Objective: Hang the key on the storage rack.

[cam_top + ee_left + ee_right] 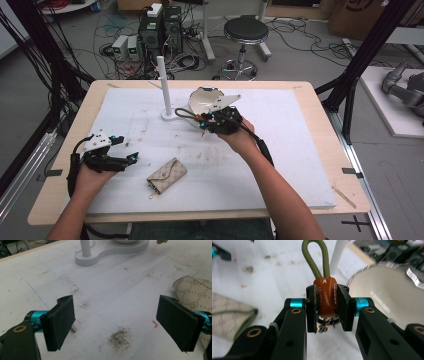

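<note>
The right gripper (325, 311) is clamping its jaws on the brown leather tab of a key fob (325, 296) — the olive cord loop (315, 257) is sticking out ahead of the pads and a metal ring is hanging below them. In the high view the fob is sitting above the table, just beside the white peg stand (163, 85) and in front of a white bowl (202, 100). The step looks like hooking the loop over the peg, so the hand should be holding the loop open and level, clearing the peg's tip before lowering. Whether the loop is wide enough is hard to judge. The left gripper (117, 322) is resting wide open, holding nothing, near the patterned pouch (166, 175).
</note>
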Demonstrator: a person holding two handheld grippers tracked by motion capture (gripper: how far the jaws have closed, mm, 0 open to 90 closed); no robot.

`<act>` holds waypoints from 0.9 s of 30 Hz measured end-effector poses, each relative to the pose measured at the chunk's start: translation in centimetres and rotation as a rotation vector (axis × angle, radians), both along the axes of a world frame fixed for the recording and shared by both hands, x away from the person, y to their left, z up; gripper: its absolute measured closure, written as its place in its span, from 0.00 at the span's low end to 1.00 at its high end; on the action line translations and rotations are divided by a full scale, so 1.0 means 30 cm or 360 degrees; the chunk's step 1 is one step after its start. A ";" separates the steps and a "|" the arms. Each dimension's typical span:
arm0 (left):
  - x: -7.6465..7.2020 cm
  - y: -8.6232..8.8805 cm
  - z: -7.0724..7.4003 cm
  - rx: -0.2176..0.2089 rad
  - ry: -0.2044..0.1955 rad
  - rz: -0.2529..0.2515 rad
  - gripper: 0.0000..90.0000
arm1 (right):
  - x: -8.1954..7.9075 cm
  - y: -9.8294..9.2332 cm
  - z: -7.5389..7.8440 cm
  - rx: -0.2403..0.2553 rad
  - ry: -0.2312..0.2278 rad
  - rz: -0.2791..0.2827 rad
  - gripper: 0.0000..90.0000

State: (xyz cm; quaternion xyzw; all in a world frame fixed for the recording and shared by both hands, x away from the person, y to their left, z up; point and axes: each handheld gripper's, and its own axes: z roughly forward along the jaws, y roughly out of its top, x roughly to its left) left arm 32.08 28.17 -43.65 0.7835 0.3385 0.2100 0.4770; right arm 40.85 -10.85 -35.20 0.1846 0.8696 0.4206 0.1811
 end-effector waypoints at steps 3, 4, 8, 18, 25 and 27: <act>0.001 0.000 0.000 0.0007 -0.0003 0.0000 0.17 | 0.006 0.019 0.045 0.0033 -0.0062 -0.0004 0.80; 0.001 0.000 0.000 0.0007 -0.0003 0.0000 0.17 | 0.007 0.026 0.059 0.0041 -0.0067 -0.0008 0.80; 0.001 -0.001 -0.001 0.0004 0.0000 0.0000 0.17 | 0.018 0.054 0.104 0.0057 -0.0096 -0.0001 0.80; 0.002 -0.015 -0.002 0.0016 0.0001 -0.0011 0.17 | 0.034 0.097 0.174 0.0082 -0.0190 0.0010 0.80; 0.000 -0.009 -0.001 0.0009 0.0000 -0.0002 0.17 | 0.045 0.116 0.214 0.0090 -0.0225 -0.0003 0.80; -0.001 -0.009 -0.001 0.0015 -0.0003 -0.0003 0.17 | 0.045 0.122 0.225 0.0088 -0.0235 -0.0008 0.80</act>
